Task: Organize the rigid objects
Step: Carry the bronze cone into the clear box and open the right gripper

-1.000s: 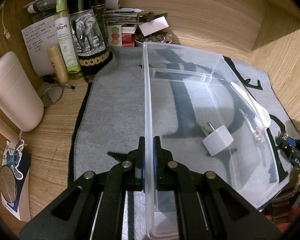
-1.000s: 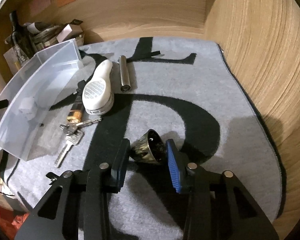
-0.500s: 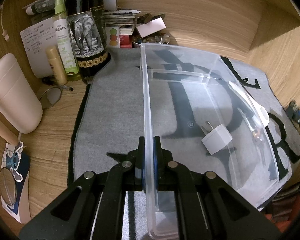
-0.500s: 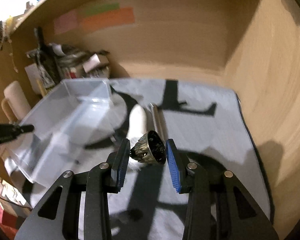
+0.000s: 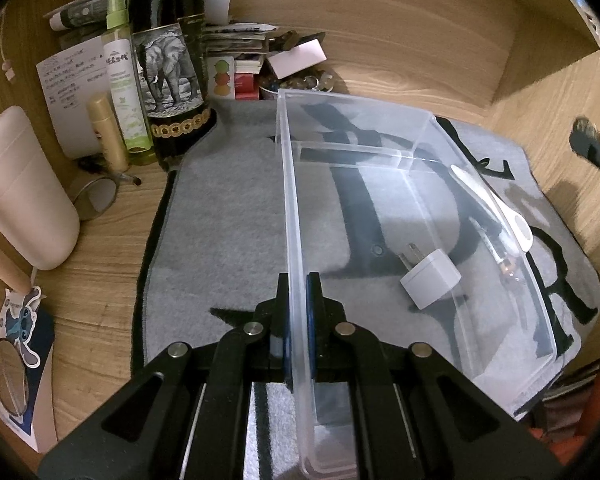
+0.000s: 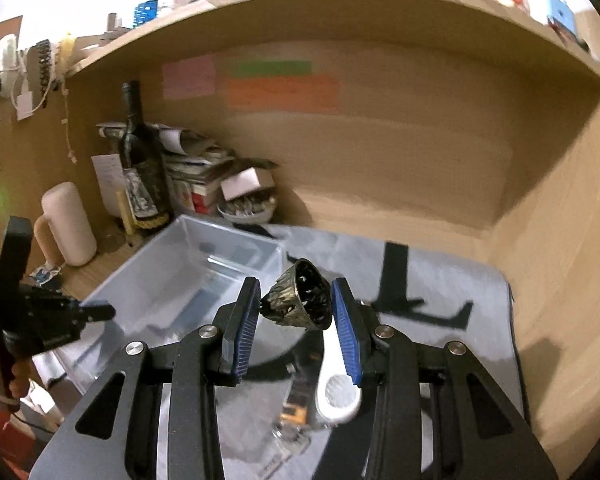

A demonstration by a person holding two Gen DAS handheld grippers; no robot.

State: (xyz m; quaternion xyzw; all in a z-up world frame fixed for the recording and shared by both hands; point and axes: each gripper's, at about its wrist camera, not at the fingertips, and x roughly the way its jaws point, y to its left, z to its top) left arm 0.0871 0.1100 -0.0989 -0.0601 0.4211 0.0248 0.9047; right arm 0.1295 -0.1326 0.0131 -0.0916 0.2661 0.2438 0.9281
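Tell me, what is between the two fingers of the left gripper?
In the left wrist view, the left gripper pinches the side wall of the clear plastic bin; only that wall lies between its fingers.

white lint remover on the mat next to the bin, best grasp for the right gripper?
Judging from the right wrist view, take the white lint remover across its narrow handle, coming straight down from above with fingers on the two long sides. It lies flat on the grey mat, and the round head looks too wide. The right gripper must first drop the metal bell into the clear bin.
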